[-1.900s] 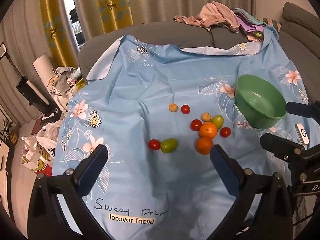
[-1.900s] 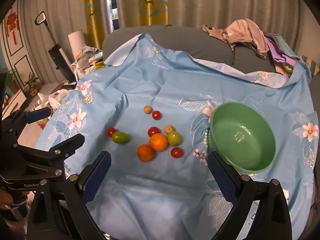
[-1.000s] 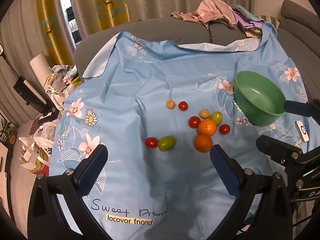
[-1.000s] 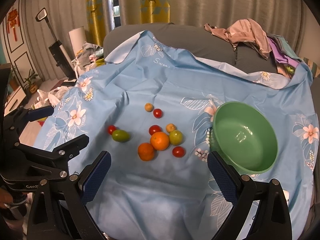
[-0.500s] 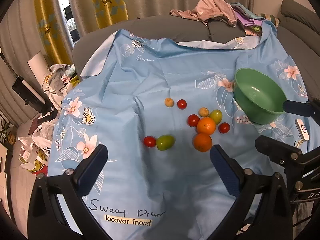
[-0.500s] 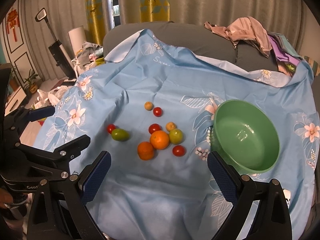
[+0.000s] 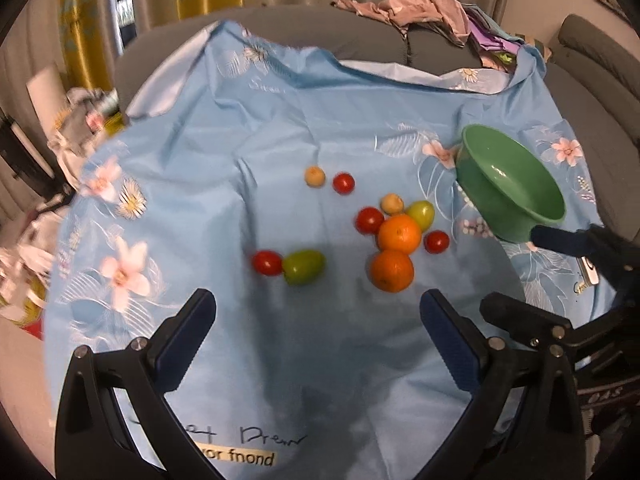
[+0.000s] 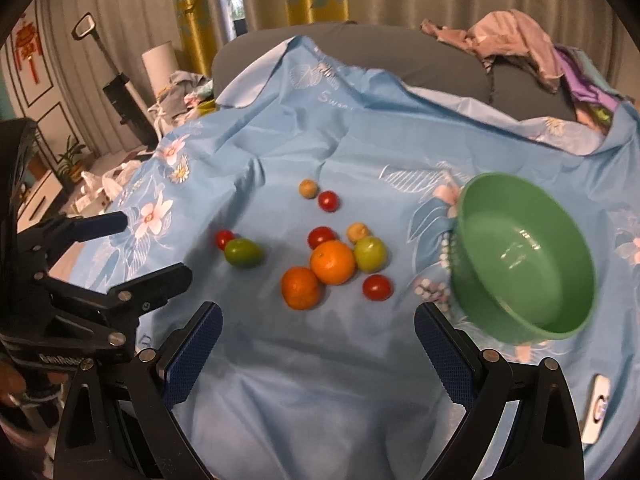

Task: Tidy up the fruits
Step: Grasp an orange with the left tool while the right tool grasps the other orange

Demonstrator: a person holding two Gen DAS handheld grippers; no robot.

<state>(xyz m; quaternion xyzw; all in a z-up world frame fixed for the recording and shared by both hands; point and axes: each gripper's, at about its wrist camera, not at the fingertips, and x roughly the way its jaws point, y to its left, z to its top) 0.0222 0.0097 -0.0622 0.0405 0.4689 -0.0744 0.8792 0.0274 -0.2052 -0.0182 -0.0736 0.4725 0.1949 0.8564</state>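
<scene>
Both claws have moved in closer over the last two seconds: the fruit sits larger and lower in each frame than it did, though nothing on the cloth has shifted. I judge this an approach, with no fruit yet picked.

At the bottom of the left wrist view, the left gripper (image 7: 318,316) is released, its blue ribbed pads spread wide and empty. The right gripper (image 8: 316,328) stands the same, wide apart at the bottom of its own view.

Just beyond them lies the blue floral cloth (image 8: 320,380), thin and creased, over a soft surface. At frame centre are two oranges (image 8: 333,262), round and dimpled, touching each other. Around them sit glossy red tomatoes (image 8: 377,287), a green fruit (image 8: 370,254) and a small tan one, likely an apricot, though the blur hides detail. Left of centre, a second green fruit (image 8: 243,253) touches another tomato.

At right, the green bowl (image 8: 480,280) is smooth plastic, tilted and empty.

Farther back, upper right, crumpled clothes (image 8: 512,36) lie heaped on a grey sofa.
</scene>
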